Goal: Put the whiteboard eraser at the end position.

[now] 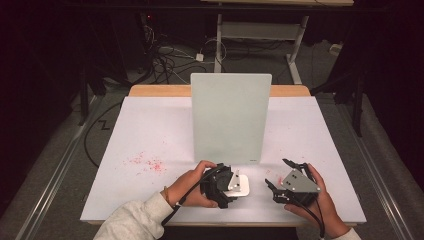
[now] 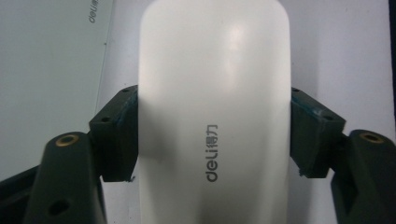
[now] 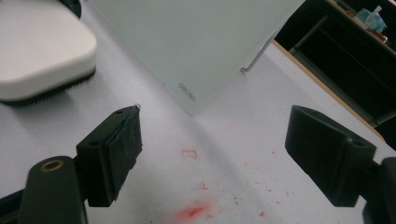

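I have the white board eraser [image 2: 212, 112] clamped between my left gripper's [image 1: 223, 184] jaws, one black pad pressed against each long side of its smooth plastic body; in the left gripper view the printed logo runs along its middle and the body reaches well past the pads toward the upright whiteboard [image 1: 230, 117]. From the high view the eraser [image 1: 241, 184] sits low on the white worktop [image 1: 145, 135], near the front edge and just in front of the whiteboard's foot, a little right of centre, with my left hand [image 1: 187, 189] wrapped around the gripper behind it. In the right gripper view I can see its dark felt underside against the worktop at the upper left. My right gripper [image 3: 212, 156] rests to the right of the eraser, apart from it, its jaws spread wide with nothing between them but bare worktop and some red marker smears [image 3: 194, 210]. The whiteboard stands close ahead of both grippers, so forward room is tight; to the left lies open worktop with a scatter of red specks [image 1: 146, 163], and to the right there is free surface out to the worktop's edge. The front edge lies just behind my hands.
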